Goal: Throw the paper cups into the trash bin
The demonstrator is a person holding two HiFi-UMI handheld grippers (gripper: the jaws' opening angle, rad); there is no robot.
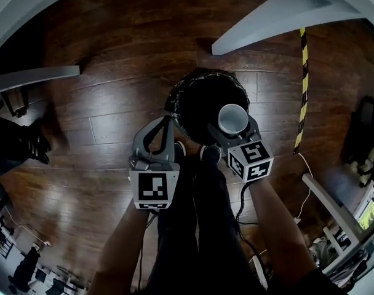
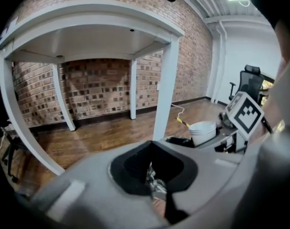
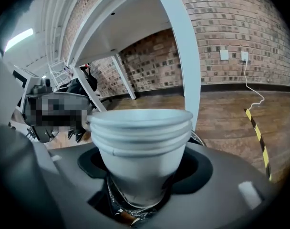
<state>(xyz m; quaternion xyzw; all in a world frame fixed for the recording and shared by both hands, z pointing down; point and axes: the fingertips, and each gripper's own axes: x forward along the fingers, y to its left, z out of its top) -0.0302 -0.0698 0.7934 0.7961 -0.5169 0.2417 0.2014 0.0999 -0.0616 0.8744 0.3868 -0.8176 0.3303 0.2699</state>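
Right tongs [image 1: 235,129] were clamped on the paper cups [image 1: 233,118]: white, round, tapered, nested in a stack with three rolled rims showing, mouth up, gripped low on the smooth sides. The stack hung over the near right edge of the trash bin [image 1: 175,100], a round bin lined with a crinkly black bag, dark inside. Left tongs [image 1: 164,128] sat just beside the bin's near left edge, curved grey fingers closed together with nothing between them. The floor [image 1: 113,103] was dark glossy wood planks. A white square table leg [image 1: 279,11] crossed above the bin. My dark trouser legs [image 1: 199,226] ran below.
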